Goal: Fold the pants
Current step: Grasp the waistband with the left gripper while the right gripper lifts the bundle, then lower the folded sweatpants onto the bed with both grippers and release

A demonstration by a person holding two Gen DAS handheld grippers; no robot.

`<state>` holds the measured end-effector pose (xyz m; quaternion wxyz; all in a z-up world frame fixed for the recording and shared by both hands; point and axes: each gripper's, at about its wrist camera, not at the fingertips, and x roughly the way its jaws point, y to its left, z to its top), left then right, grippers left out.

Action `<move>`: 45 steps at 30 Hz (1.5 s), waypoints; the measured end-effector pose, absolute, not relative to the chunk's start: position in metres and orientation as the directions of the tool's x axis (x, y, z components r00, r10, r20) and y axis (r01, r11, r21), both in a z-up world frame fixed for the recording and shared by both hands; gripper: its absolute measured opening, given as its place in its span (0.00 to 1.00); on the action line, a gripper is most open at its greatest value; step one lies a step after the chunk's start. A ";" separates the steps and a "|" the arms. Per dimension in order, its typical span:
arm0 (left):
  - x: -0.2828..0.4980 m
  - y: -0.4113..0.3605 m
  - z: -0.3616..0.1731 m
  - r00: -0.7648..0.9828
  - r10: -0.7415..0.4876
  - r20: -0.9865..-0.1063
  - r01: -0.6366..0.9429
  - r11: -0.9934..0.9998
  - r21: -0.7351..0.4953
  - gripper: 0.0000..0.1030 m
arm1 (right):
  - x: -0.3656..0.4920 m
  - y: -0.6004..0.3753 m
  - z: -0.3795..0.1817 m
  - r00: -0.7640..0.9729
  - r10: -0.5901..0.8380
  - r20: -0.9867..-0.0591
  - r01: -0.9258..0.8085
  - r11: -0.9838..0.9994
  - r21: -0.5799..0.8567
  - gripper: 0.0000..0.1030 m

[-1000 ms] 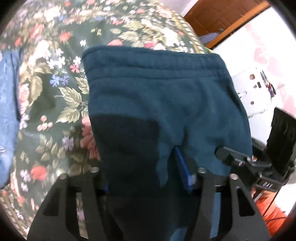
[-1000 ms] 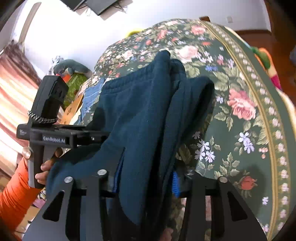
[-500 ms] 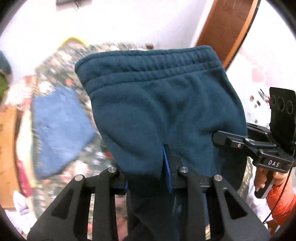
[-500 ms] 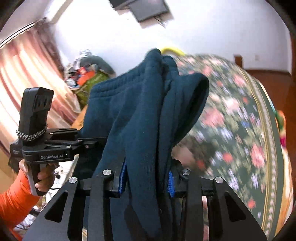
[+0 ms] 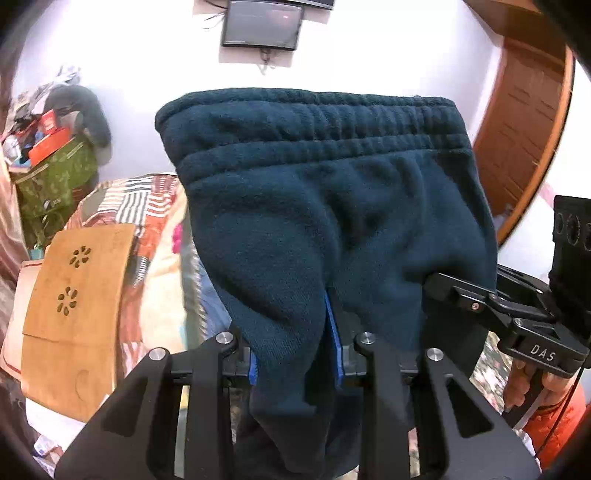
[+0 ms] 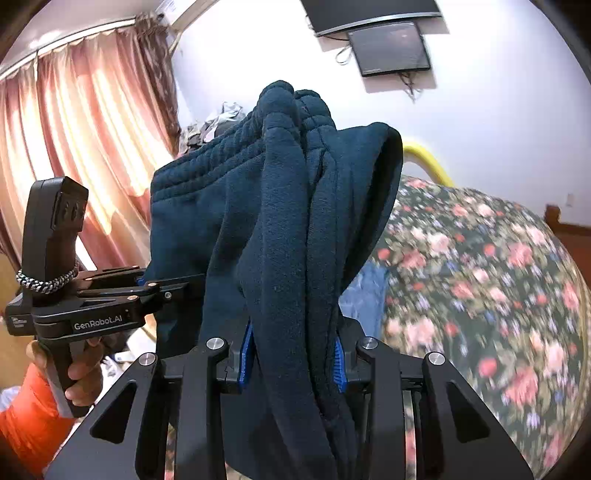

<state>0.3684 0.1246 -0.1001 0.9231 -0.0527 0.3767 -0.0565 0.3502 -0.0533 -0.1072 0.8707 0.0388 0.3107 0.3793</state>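
The dark teal fleece pants (image 5: pixel 332 206) hang folded in the air, waistband at the top. My left gripper (image 5: pixel 295 354) is shut on a thick fold of them, blue pads pressed on the cloth. My right gripper (image 6: pixel 291 354) is shut on another bunched part of the pants (image 6: pixel 280 221). The right gripper also shows in the left wrist view (image 5: pixel 517 314), clamped on the pants' right edge. The left gripper also shows in the right wrist view (image 6: pixel 170 288) at the pants' left edge.
A bed with a dark floral cover (image 6: pixel 498 295) lies below at right, a blue garment (image 6: pixel 364 295) on it. A brown wooden board (image 5: pixel 77 314) and striped bedding (image 5: pixel 140 206) lie at left. A wall screen (image 5: pixel 262 26), a door (image 5: pixel 524 122) and curtains (image 6: pixel 85 129) stand behind.
Both grippers have lifted the pants up off the floral bed and tilted upward; the views now face the wall, screen and curtains instead of the bed cover.
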 end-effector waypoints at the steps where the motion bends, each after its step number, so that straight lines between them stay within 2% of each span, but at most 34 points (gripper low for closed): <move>1: 0.377 0.132 -0.105 0.709 -0.137 -0.691 0.053 0.988 -0.142 0.28 | 0.355 -0.046 -0.108 0.517 0.683 -0.516 -0.643 0.708 0.293 0.29; 7: 0.430 0.158 -0.140 0.687 -0.097 -0.720 0.005 0.992 -0.128 0.28 | 0.411 -0.008 -0.137 0.481 0.662 -0.575 -0.644 0.712 0.280 0.29; 12: 0.488 0.178 -0.193 0.640 -0.087 -0.763 -0.025 0.991 -0.134 0.28 | 0.464 0.010 -0.181 0.427 0.646 -0.633 -0.621 0.718 0.314 0.29; 19: 0.547 0.194 -0.269 0.533 -0.106 -0.839 -0.077 0.982 -0.173 0.28 | 0.510 0.032 -0.237 0.376 0.573 -0.728 -0.607 0.746 0.273 0.30; 24: 0.564 0.198 -0.313 0.477 -0.095 -0.874 -0.114 0.979 -0.169 0.30 | 0.520 0.031 -0.264 0.348 0.487 -0.801 -0.580 0.783 0.224 0.35; 28: 0.549 0.200 -0.310 0.491 -0.085 -0.867 -0.113 0.981 -0.160 0.32 | 0.504 0.007 -0.266 0.382 0.485 -0.786 -0.576 0.791 0.208 0.37; 33: 0.523 0.203 -0.291 0.494 -0.013 -0.869 -0.117 0.990 -0.082 0.32 | 0.475 -0.016 -0.242 0.438 0.457 -0.774 -0.557 0.814 0.166 0.38; 38: 0.467 0.192 -0.237 0.563 0.040 -0.826 -0.085 0.996 -0.010 0.32 | 0.443 -0.027 -0.196 0.506 0.482 -0.716 -0.582 0.803 0.130 0.38; 45: 0.374 0.166 -0.122 0.722 0.023 -0.692 -0.054 0.998 -0.023 0.32 | 0.357 -0.043 -0.100 0.612 0.553 -0.565 -0.615 0.782 0.100 0.38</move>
